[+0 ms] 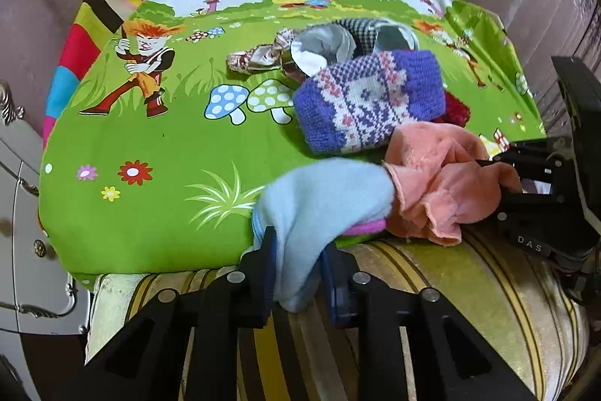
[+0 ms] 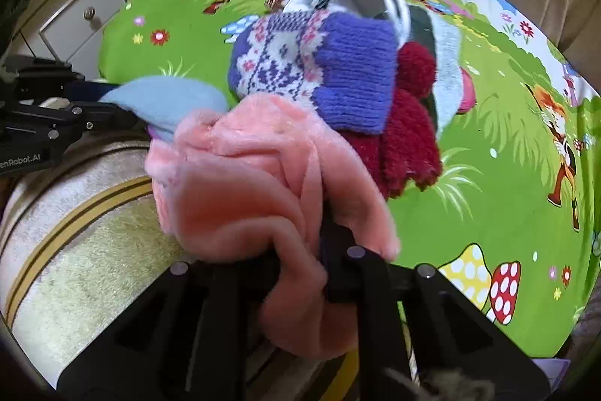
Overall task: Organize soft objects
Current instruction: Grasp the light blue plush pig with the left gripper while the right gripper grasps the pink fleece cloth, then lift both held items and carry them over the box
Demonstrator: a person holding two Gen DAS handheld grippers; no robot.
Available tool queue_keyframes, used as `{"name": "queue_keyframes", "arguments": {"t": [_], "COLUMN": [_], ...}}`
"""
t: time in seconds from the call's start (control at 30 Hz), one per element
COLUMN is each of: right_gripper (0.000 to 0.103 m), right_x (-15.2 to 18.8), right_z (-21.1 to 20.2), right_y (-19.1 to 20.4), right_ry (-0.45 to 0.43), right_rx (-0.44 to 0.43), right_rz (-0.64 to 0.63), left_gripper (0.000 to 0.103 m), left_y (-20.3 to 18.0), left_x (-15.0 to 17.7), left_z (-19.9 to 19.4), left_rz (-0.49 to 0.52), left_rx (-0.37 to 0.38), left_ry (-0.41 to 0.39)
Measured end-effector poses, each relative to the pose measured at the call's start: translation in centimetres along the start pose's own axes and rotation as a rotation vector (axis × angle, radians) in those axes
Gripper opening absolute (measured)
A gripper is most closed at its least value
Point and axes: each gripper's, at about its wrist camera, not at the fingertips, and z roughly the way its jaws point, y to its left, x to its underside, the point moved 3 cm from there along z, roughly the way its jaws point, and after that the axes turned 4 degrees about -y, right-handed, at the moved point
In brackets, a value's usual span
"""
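The left gripper (image 1: 296, 273) pinches the near end of a light blue sock (image 1: 323, 198). Its two fingers are squeezed onto the soft cloth. The sock runs away from the gripper toward the far side, and its far end rests on the near edge of the green cartoon sheet (image 1: 150, 145).

The right gripper (image 2: 300, 269) is clamped on a pink fuzzy cloth (image 2: 240, 175). The cloth bunches up around its fingers and spills over them. In the left view the right gripper (image 1: 526, 183) comes in from the right side.

The blue sock and the pink cloth touch each other. The pink cloth lies just to the right of the sock. So each gripper already has its own thing, and the two are side by side at the near edge, over the striped cushion (image 1: 432, 273).

Farther away on the sheet is a little pile. A purple knit mitten (image 1: 368, 100) lies on top, touching the pink cloth. A dark red fuzzy glove (image 2: 405, 138) peeks out under it on the right. A checked grey cloth (image 1: 357, 36) sits at the far end.

I think the next move is to pull the sock and the pink cloth apart, left and right.
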Motion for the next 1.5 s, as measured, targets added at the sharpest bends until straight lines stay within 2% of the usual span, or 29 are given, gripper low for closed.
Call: {"name": "queue_keyframes", "arguments": {"t": [0.4,0.63,1.0,1.5], "right_gripper": [0.016,0.016,0.016,0.016], "right_x": [1.2,2.9,6.9,13.3], "right_z": [-4.3,-7.0,-10.9,-16.3], "right_y": [-0.9,-1.8,-5.0,-10.8], "right_ry": [-0.090,-0.136,-0.178,-0.215], "right_rx": [0.021,0.037,0.081,0.226], "right_rz": [0.108,0.181,0.309,0.464], "left_gripper": [0.020,0.019,0.019,0.019], "left_y": [-0.4,-1.5,-4.8,-12.6], "left_x": [0.6,0.5,0.1,-0.9], "left_z": [-2.8,-4.4,-5.9,-6.4], "left_rz": [-0.081,-0.091,-0.051,0.064], "left_rx": [0.031,0.045,0.073,0.164], "left_ry": [-0.082,-0.122,-0.153,-0.163]}}
